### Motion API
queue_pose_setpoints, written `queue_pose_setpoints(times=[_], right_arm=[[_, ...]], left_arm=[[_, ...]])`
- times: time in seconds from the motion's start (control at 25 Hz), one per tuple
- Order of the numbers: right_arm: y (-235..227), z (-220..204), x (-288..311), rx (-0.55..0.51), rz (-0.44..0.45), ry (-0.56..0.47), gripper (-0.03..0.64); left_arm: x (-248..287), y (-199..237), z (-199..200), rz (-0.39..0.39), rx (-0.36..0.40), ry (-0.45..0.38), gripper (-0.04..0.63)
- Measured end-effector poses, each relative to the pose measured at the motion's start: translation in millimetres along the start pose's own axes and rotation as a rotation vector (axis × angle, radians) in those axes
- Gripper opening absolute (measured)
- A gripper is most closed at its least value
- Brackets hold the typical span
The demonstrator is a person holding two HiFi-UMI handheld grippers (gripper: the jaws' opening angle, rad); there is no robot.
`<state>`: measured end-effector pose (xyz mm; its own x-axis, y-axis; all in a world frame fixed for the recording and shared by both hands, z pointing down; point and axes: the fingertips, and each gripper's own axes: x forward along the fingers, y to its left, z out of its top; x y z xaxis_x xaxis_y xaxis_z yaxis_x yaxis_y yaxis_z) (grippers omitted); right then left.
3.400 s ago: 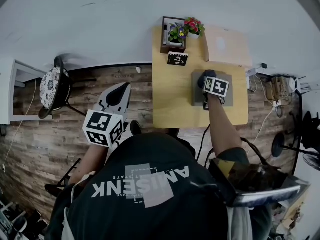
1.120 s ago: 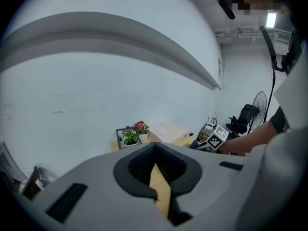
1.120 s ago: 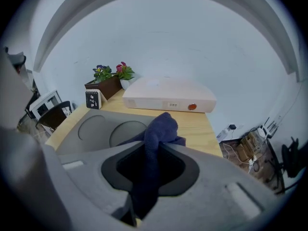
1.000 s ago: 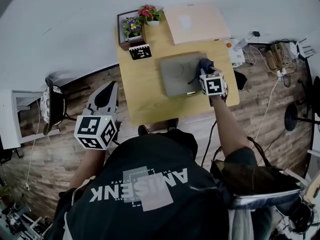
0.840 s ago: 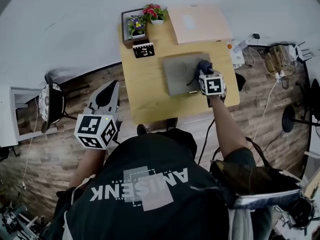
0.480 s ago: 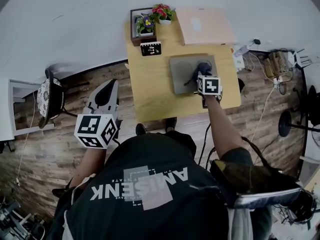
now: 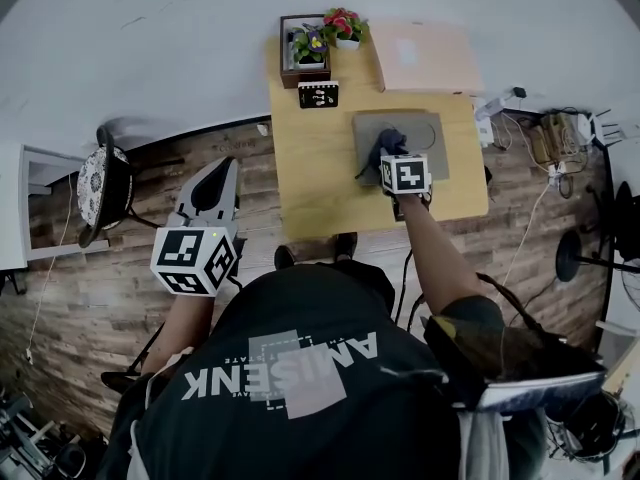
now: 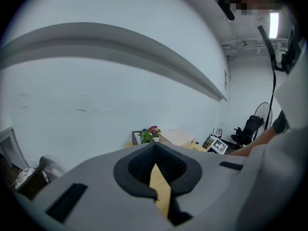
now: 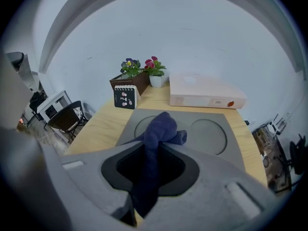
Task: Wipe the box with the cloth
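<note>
The right claw (image 9: 156,150) pinches a bunched dark-blue cloth (image 9: 161,126) on the grey box (image 9: 233,131) with 2 round recesses; the left claw (image 8: 154,148) is pressed together.

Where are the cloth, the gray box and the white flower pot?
cloth (image 9: 161,129), right gripper view, on its bunched upper end.
gray box (image 9: 208,135), right gripper view, in its right round recess.
white flower pot (image 9: 156,81), right gripper view, on its side wall.

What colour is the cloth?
The cloth is dark blue, clearest in the right gripper view.
</note>
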<state>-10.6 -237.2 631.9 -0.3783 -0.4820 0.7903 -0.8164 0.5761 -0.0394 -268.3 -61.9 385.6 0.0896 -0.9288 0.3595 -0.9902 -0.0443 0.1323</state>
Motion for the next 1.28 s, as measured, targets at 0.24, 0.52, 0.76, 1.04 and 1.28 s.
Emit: queue_pose_setpoints(times=[0.24, 0.52, 0.76, 1.04, 1.28], right_arm=[[30.4, 2.0, 3.1, 0.057, 0.05, -0.011, 0.069], [69.2, 4.8, 6.6, 0.016, 0.073, -0.008, 0.069], [113.8, 10.0, -1.9, -0.043, 0.149, -0.014, 0.071], [138.5, 38.5, -46.5, -0.022, 0.202, -0.158, 0.071], [94.0, 41.5, -97.0, 0.061, 0.136, -0.252, 0.071]], left_arm=[[-14.7, 8.5, -4.6, -0.011, -0.011, 0.001, 0.0], [-36.4, 26.8, -16.6, -0.019, -0.026, 0.015, 0.0], [-52.5, 34.4, -18.6, -0.068, -0.028, 0.007, 0.0], [-44.6, 26.9, -18.6, -0.192, -0.034, -0.007, 0.0], [-26.3, -9.6, -12.8, -0.339, -0.019, -0.015, 0.0]])
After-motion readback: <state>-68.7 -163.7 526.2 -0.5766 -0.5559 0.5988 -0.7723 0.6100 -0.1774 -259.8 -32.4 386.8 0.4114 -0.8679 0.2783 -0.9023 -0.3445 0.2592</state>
